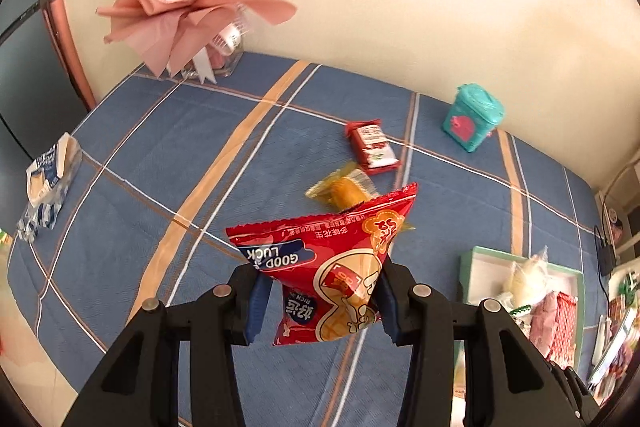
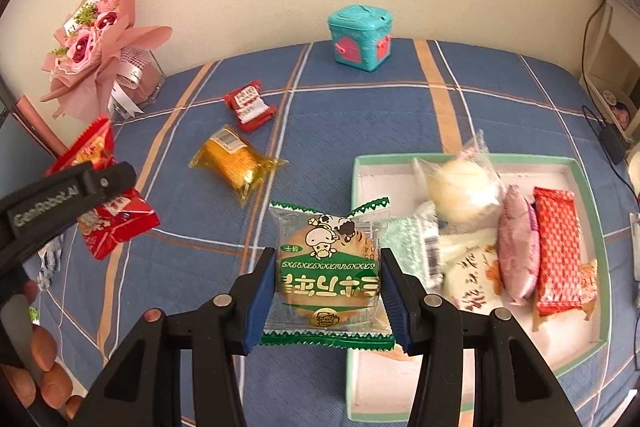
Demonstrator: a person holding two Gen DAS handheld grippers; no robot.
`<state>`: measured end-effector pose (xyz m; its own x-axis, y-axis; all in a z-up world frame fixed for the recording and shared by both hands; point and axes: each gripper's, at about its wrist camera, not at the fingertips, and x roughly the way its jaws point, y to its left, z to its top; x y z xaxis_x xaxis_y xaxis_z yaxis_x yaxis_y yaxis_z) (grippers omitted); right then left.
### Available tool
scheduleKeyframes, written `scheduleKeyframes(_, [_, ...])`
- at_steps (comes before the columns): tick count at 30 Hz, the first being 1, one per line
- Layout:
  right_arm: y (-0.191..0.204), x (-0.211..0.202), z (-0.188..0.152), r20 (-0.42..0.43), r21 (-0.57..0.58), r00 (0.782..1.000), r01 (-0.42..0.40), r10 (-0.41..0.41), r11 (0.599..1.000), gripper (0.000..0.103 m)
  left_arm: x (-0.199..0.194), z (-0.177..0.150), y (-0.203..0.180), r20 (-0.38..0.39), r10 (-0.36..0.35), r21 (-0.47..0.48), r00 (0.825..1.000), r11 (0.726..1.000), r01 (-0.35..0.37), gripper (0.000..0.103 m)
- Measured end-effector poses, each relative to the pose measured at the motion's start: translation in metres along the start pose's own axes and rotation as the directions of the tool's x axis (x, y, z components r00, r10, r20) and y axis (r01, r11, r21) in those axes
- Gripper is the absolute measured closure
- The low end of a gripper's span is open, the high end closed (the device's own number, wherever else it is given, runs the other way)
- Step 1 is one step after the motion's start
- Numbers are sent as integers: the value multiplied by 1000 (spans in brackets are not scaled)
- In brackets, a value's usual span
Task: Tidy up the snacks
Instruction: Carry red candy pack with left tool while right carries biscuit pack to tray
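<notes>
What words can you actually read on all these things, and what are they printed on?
"GOOD LUCK": upside down on the red peanut packet in the left gripper.
"GenRobot.AI": on that gripper's black arm.
Green biscuit packet, bouquet ribbon, small red packet: print too small or blurred.

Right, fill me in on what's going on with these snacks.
A person is sorting snacks with a gripper in each hand. The left gripper is clamped on a red peanut packet, the right gripper on a green-edged biscuit packet, both held above the blue checked cloth. The tray already holds several snacks; a yellow cake and a small red packet lie loose.
</notes>
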<state>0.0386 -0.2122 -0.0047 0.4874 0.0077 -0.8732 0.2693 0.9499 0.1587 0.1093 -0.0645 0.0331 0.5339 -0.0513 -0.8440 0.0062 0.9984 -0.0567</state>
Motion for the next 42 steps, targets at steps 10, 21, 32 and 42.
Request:
scheduleKeyframes(10, [-59,-11,-7,-28,78,997,74,-72,994,51,-4,-23,-53,-38,-79,85,996,993,82,55])
scheduleKeyframes(21, [-135,-29,-7,-26,205,992,127,-124,971,50,-6,-50,-120,-84,-144,207,986,965,159,55])
scheduleKeyframes(32, [-182,-33,-10,-26,305,989,145,-144,941,50,-1,-74,-166,-145,-163,318,976,926,201,55])
scheduleKeyframes(42, [-186,-6,-12,-81,306,987,154,-136,940,50,23,-90,-184,-203,-134,356,970,913,200,55])
